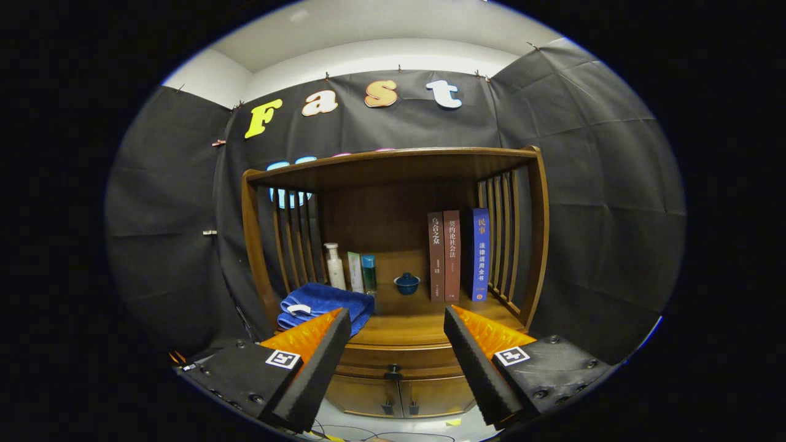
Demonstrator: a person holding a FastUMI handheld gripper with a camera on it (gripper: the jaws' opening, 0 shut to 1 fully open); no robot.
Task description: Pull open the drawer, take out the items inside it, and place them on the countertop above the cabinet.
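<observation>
One wooden cabinet stands against the booth wall, its drawer shut, the knob between and just below the fingertips. The gripper hangs in front, jaws wide, holding nothing. On the counter stand three books at the right; a blue towel lies at the left, with bottles behind it and a small blue bowl in the middle.
</observation>
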